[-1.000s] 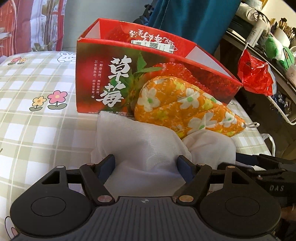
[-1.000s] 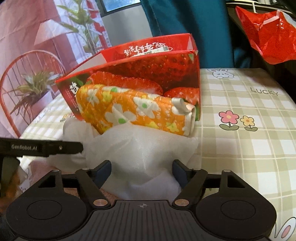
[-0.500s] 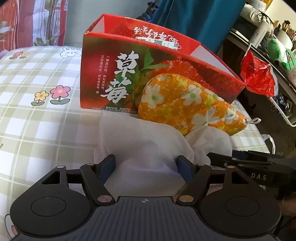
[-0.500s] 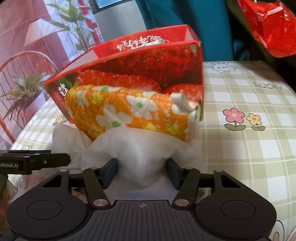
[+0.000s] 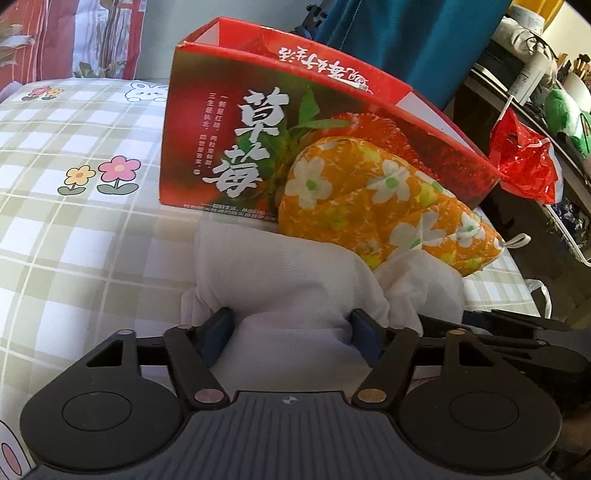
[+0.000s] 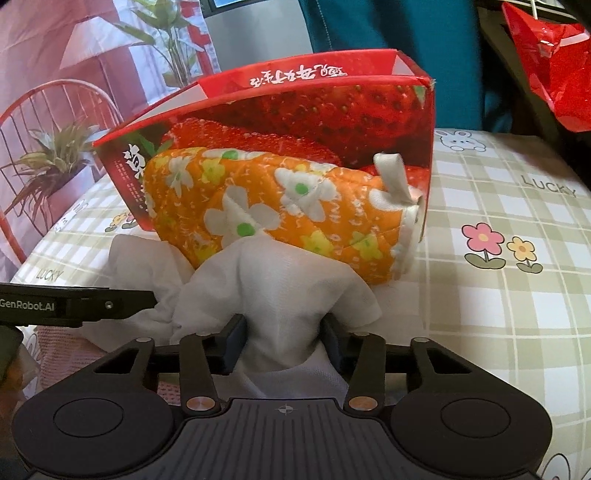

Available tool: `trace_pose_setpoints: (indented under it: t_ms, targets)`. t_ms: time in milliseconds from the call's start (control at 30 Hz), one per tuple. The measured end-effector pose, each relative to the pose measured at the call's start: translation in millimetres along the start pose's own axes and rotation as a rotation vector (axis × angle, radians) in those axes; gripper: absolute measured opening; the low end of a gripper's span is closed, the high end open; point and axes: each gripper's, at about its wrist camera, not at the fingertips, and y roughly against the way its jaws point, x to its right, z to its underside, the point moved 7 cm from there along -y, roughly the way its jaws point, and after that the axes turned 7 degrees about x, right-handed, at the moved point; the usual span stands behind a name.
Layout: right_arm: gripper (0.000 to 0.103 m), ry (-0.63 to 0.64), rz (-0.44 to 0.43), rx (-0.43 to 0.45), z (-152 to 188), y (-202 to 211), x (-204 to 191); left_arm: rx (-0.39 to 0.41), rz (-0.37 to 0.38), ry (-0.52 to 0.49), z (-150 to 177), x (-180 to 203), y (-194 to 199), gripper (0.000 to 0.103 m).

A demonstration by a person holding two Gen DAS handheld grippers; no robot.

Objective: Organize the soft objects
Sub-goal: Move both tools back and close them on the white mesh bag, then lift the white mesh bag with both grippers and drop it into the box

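A white cloth (image 5: 288, 273) lies bunched on the checked sheet in front of a red strawberry box (image 5: 258, 122). An orange floral oven mitt (image 5: 373, 199) rests on the cloth and leans against the box. My left gripper (image 5: 293, 328) straddles one end of the cloth, its jaws pressing the fabric lightly. My right gripper (image 6: 284, 328) is shut on the other end of the white cloth (image 6: 284, 280), which is pinched into a narrow neck between the pads. In the right wrist view the mitt (image 6: 280, 206) lies before the box (image 6: 332, 103).
The checked sheet (image 5: 74, 229) with flower prints covers the surface. A red foil bag (image 5: 524, 158) hangs at the right by a cluttered shelf. A teal garment (image 6: 388, 29) hangs behind the box. The left gripper's finger (image 6: 74, 304) shows at the left in the right wrist view.
Both grippers have moved closer to the box. The right jaws have narrowed on the cloth, gathering it into a neck. The left jaws have narrowed slightly on the cloth.
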Motion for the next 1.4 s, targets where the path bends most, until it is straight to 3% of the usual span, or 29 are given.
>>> trace_pose_setpoints:
  t_ms: [200, 400, 1000, 1400]
  targets:
    - [0.023, 0.017, -0.025, -0.014, -0.1, 0.6, -10.1, 0.012, 0.023, -0.058, -6.8, 16.2, 7.5, 0.032]
    - [0.014, 0.034, -0.051, 0.042, -13.2, 16.9, -18.7, 0.035, 0.027, -0.071, -16.8, 24.0, 22.1, 0.013]
    - [0.014, 0.083, -0.103, 0.283, -84.6, 92.7, -33.4, 0.267, 0.037, -0.167, -94.8, 69.9, 102.1, 0.012]
    - [0.014, 0.116, -0.113, 0.352, -160.2, 85.9, -25.7, 0.35, 0.0, -0.231, -167.1, 79.4, 83.9, 0.012]
